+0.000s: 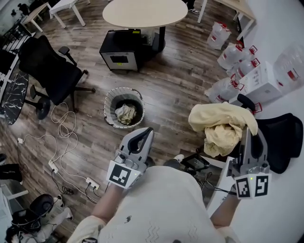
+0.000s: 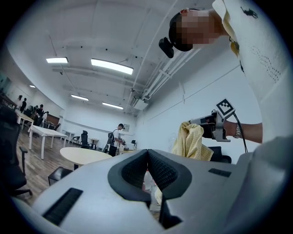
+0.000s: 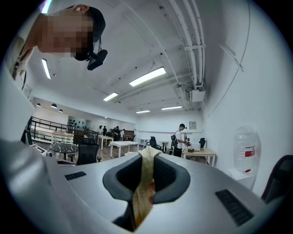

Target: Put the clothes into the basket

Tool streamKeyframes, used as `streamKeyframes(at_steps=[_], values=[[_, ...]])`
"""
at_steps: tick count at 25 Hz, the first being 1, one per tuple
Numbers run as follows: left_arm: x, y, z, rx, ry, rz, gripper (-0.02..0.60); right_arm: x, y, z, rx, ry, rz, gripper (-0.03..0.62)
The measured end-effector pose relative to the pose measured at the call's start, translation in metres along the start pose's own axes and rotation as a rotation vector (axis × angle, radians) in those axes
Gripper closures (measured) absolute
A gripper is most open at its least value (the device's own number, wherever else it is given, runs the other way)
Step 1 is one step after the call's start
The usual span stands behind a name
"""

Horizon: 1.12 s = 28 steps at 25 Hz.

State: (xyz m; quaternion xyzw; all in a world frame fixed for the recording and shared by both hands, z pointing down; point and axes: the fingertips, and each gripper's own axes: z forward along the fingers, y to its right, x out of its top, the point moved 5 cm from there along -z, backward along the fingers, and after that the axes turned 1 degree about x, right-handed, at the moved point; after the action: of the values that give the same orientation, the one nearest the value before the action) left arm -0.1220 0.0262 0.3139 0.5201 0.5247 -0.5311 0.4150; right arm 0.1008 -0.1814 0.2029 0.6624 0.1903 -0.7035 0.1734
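The round basket (image 1: 110, 102) stands on the wood floor ahead of me, with a pale cloth (image 1: 126, 114) lying inside it. My right gripper (image 1: 246, 134) is shut on a yellow garment (image 1: 219, 127), which hangs bunched from its jaws, off to the right of the basket. In the right gripper view a strip of that garment (image 3: 144, 176) is pinched between the pads. My left gripper (image 1: 145, 135) is shut and holds nothing, its tip near the basket's right front. The left gripper view has the jaws (image 2: 147, 154) closed together, with the yellow garment (image 2: 190, 141) and right gripper (image 2: 211, 127) beyond.
A black office chair (image 1: 50, 69) stands left of the basket, and a black box (image 1: 121, 50) sits under a round table (image 1: 145, 12) behind it. Water jugs (image 1: 232, 57) line the right wall beside a second black chair (image 1: 280, 137). Cables and power strips (image 1: 71, 156) trail over the floor.
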Motion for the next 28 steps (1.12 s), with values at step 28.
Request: streamKeyframes(at_steps=[28], values=[[0.018, -0.192, -0.194, 0.368, 0.028, -0.008, 0.561, 0.005, -0.265, 0.159, 0.390, -0.041, -0.080, 0.553]])
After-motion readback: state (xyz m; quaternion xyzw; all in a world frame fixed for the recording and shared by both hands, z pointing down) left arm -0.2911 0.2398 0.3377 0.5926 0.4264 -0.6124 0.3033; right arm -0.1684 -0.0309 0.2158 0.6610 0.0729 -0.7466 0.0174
